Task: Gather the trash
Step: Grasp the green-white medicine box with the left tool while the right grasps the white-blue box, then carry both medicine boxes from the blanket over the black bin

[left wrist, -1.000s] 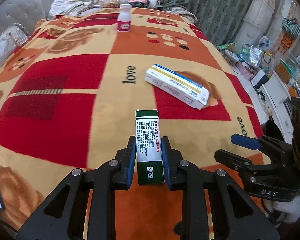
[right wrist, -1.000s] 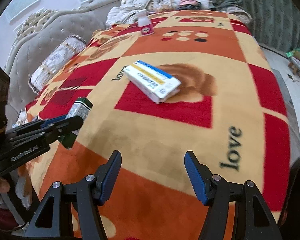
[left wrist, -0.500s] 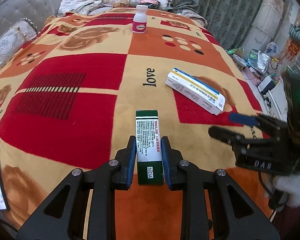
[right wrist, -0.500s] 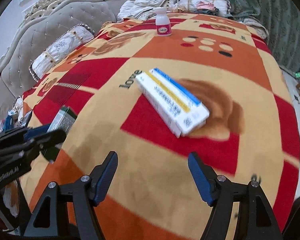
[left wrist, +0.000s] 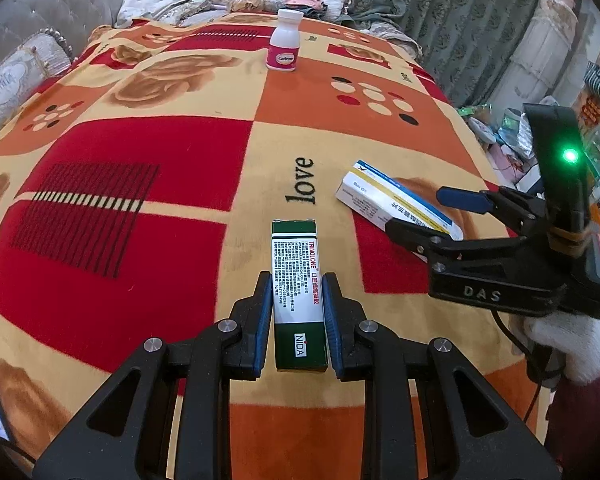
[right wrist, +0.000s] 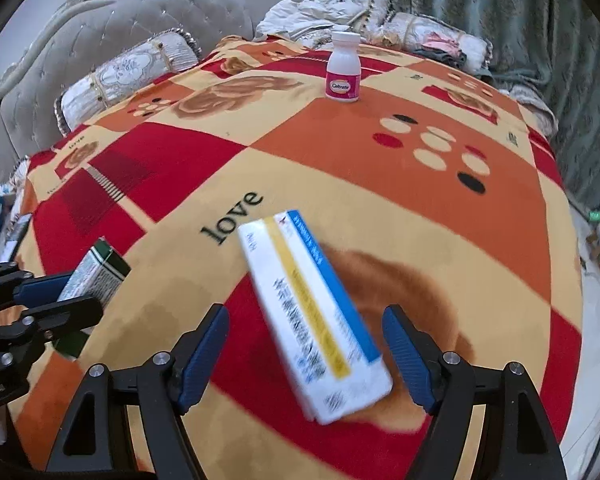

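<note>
White-and-blue medicine box (right wrist: 315, 319) lies on the patterned blanket (right wrist: 380, 168), between the wide-open fingers of the right gripper (right wrist: 306, 354). Left gripper (left wrist: 297, 307) clamps a green Trinolone box (left wrist: 298, 294).

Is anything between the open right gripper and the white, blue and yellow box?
Nothing visible. The white box lies flat on the blanket, already between the right gripper jaws, which are open on either side.

Two boxes (left wrist: 298, 292) (right wrist: 314, 316), one bottle (right wrist: 343, 72)
</note>
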Available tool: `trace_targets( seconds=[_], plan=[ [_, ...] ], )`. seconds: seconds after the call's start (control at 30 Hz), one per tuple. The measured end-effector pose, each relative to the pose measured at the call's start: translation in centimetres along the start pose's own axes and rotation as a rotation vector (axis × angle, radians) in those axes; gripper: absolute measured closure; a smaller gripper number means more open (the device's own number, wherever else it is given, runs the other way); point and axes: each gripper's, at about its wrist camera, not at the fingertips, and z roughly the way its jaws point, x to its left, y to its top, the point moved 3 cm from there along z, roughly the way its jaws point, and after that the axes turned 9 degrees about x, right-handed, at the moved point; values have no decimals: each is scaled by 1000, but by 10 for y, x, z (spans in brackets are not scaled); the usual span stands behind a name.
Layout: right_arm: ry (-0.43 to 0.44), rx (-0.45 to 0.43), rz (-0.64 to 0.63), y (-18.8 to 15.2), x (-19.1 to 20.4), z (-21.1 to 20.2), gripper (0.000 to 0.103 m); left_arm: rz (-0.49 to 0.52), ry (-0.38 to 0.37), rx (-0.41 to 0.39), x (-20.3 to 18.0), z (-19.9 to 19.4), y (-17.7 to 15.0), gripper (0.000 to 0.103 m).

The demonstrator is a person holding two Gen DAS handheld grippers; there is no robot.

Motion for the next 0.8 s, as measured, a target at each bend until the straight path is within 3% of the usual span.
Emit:
trace_targets(
  seconds=[0.27,0.3,0.33,0.37,0.43,0.57,0.8],
  plan=[
    [44,49,-6,12,-3,22,28,-18,-4,10,5,5,1,81],
    [52,57,5,11,-2,24,32,-19,-5,11,5,6,1,81],
    [59,56,10,10,-1,23,47,-20,-6,11,5,6,0,81],
    [61,49,12,8,1,21,53,-19,-7,13,5,6,0,81],
    [62,56,16,5,5,18,58,-18,-13,16,4,7,-1,81],
    [40,74,29,-11,12,7,61,-12,-25,10,2,4,-3,81],
    [79,102,112,-67,18,-18,61,6,-40,19,-4,3,-13,81]
  ],
)
